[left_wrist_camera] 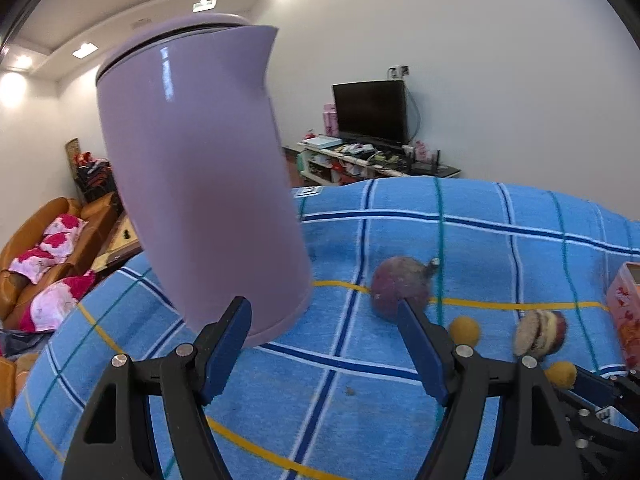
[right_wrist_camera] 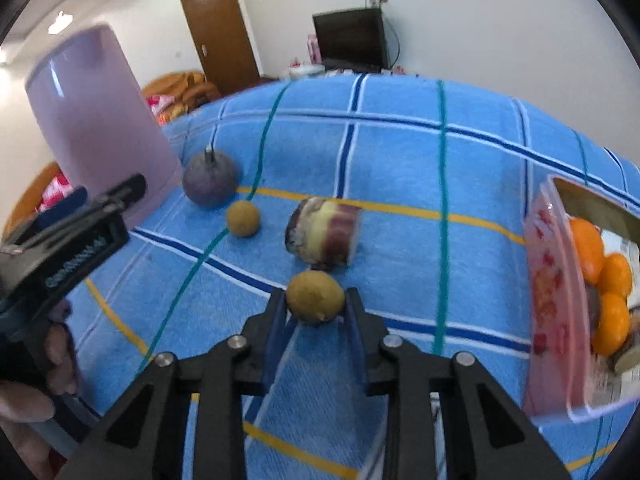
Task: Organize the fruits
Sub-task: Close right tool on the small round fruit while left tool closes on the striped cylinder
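We see our right tool [right_wrist_camera: 316, 300] clenched on a small brownish-yellow round fruit [right_wrist_camera: 315, 297], its two blue pads pressed against the fruit's sides, the fruit resting low on the blue checked cloth [right_wrist_camera: 400, 152] that covers the tabletop. Taking the sliced layered fruit piece [right_wrist_camera: 325, 233] as our landmark, the gripped fruit lies just in front of it, nearer to us; a second small brownish-yellow fruit [right_wrist_camera: 243, 219] sits just to its left, and a dull purple round fruit with a short stem [right_wrist_camera: 211, 183] lies further left and a little behind. To the right of the sliced piece, well apart from it, stands a pink clear-walled box [right_wrist_camera: 548, 296] that holds several orange fruits [right_wrist_camera: 608, 308] packed together with some darker pieces that we cannot make out. Far to the left of the sliced piece, beyond the purple fruit, stands a tall lilac kettle [right_wrist_camera: 100, 128] on the cloth. Our left tool [left_wrist_camera: 324, 320] is released, its blue-padded fingers spread wide with nothing between them, hovering over the cloth; in its own view one finger points toward the kettle's base and the other toward the purple fruit. In the right wrist view the left tool comes in from the left edge, with a hand [right_wrist_camera: 28, 408] wrapped around its handle
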Tool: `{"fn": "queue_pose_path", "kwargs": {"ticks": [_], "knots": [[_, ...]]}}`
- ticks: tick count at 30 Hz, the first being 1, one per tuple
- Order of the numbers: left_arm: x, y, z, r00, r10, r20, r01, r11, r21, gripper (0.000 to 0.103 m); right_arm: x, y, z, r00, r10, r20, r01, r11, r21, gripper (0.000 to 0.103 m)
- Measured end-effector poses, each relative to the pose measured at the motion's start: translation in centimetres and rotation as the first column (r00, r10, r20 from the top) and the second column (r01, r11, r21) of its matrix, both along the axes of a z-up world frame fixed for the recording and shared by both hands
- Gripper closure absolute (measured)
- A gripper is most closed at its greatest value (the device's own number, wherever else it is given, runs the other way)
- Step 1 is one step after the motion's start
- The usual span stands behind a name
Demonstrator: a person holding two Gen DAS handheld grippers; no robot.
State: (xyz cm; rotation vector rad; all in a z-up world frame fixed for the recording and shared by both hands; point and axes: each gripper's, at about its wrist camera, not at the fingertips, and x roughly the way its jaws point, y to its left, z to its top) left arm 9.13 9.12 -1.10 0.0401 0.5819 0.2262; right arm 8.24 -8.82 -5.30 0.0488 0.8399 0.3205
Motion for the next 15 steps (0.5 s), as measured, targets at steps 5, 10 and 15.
{"fn": "queue_pose_path", "kwargs": {"ticks": [5,10,15], "knots": [[-0.9,-1.9,0.5,0.989,-0.139,0.054,0.141,0.989,-0.035,0.027,-3.9,-2.4,2.3,0.982,-0.046,0.185,0.044,0.999,0.017,0.071],[-1.4,-5.3,0.2,0.945,-0.327,0.026,0.328,0.942,-0.071,0.027,-6.4,-5.3,3.8,0.938,-0.159,0.309,0.146,0.987,0.064,0.071],[0.1,-9.3,0.0,0.913,-0.4,-0.085,0.396,0.916,-0.056,0.027,-6.9,-7.0,5.0,0.909,-0.204,0.363,0.19,0.979,0.074,0.071]]}}
